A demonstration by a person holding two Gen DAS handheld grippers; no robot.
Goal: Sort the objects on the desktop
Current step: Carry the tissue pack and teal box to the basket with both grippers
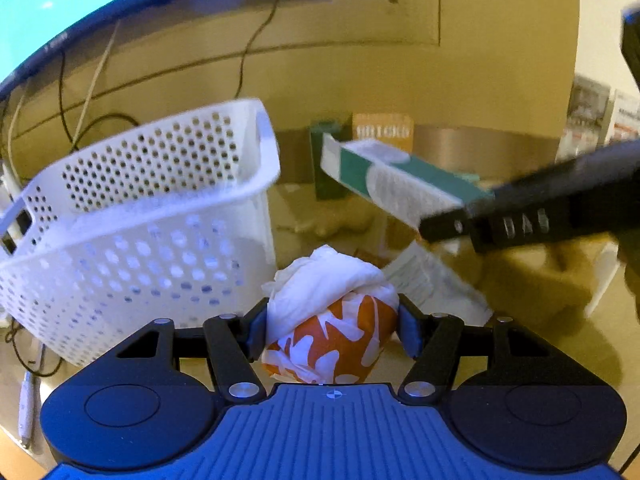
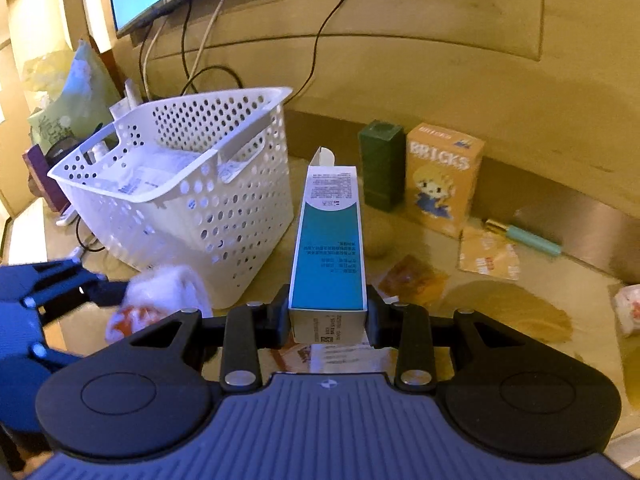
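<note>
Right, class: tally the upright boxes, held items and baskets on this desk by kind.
Standing boxes: 2, the green box and the orange BRICKS box
Held items: 2, the teal carton and the crumpled wrapper
White baskets: 1
Total: 5

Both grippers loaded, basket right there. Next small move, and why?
Probably carry the left gripper over the white basket rim and drop in the crumpled orange-and-white wrapper. It is clamped and clear of the desk, and the basket stands just to its left, open-topped. The right gripper, holding the teal-and-white box, sits farther from the rim and can follow.
</note>
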